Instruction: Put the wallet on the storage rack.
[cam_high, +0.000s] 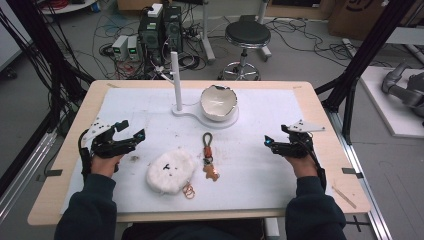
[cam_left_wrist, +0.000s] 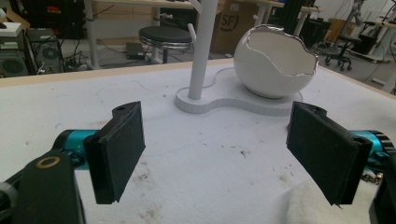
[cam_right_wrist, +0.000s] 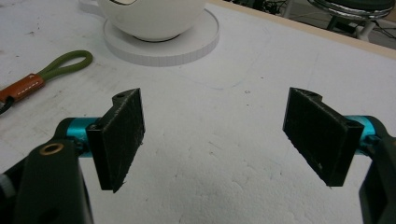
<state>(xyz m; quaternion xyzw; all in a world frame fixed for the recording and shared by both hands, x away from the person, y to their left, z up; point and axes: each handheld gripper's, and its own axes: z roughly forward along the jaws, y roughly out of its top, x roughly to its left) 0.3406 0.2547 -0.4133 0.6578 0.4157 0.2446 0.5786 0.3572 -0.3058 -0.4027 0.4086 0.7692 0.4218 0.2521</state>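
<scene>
Fingers (cam_left_wrist: 121, 149) of the left gripper (cam_high: 123, 134) stand wide apart with nothing between them, and the fingers (cam_right_wrist: 122, 140) of the right gripper (cam_high: 272, 143) are just as wide and hold nothing. Each gripper sits in a hand at one side of the worktop (cam_high: 320, 120), the left near the left edge and the right near the right edge, well apart from each other. Both hover over the white mat (cam_high: 260, 175) that covers most of the worktop.

Between the two grippers lie two small things. A white fluffy pouch (cam_high: 171, 171) lies on the mat, nearer the left gripper, with a small copper ring (cam_high: 189, 191) at its near edge. Just beside it to the right lies a keychain (cam_high: 208, 156) with a green loop (cam_right_wrist: 70, 63), a brown leather band and a little bear charm; it lies straight, the loop pointing away from the person.

Farther back, in the middle of the mat, stands a white stand (cam_high: 205, 116) with an upright post (cam_high: 175, 80) on its left part and a white egg-shaped bowl (cam_high: 218, 102) with a jagged rim on its right part. In the left gripper view the post (cam_left_wrist: 203, 46) and bowl (cam_left_wrist: 275, 60) stand ahead of the open fingers, and an edge of the pouch shows at the lower right. In the right gripper view the loop lies to the left of the fingers, apart from them.
</scene>
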